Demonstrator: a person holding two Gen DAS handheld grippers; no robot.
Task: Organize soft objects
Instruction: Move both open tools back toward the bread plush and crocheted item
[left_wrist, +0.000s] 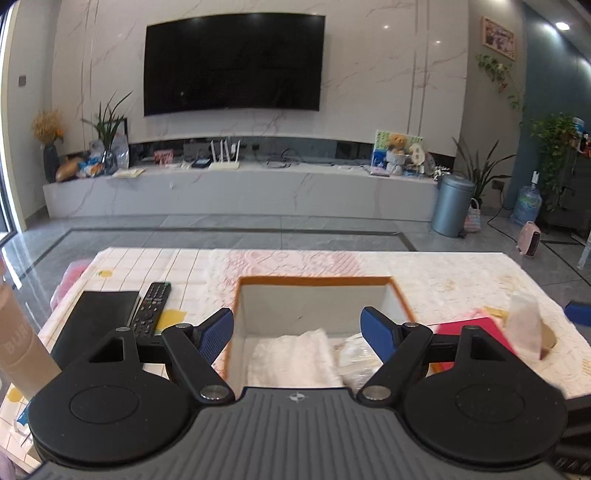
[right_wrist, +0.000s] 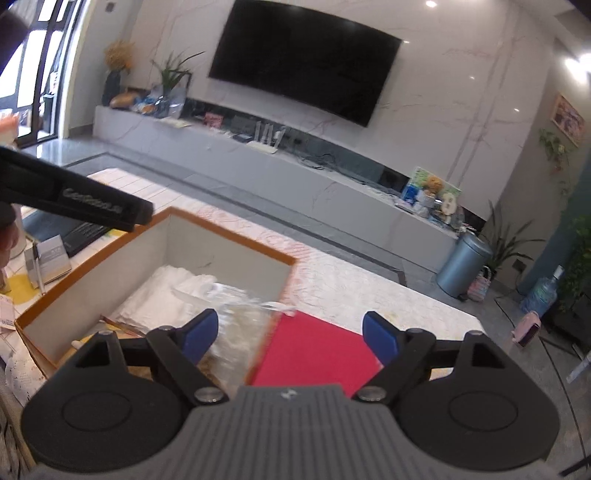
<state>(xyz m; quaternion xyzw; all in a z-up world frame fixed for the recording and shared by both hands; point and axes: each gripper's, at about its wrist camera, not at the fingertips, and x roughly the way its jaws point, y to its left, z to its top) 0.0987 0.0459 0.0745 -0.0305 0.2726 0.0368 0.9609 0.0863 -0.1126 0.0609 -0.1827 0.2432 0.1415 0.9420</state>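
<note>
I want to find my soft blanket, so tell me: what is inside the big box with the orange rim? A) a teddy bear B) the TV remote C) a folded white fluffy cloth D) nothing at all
C: a folded white fluffy cloth lies on the bottom of the box, with a clear crinkly bag beside it. Both the left gripper and the right gripper are open and hold nothing.

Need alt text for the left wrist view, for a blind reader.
The open left gripper hovers over an orange-rimmed box holding a folded white cloth, on a table with a remote; a wall TV hangs behind.
</note>
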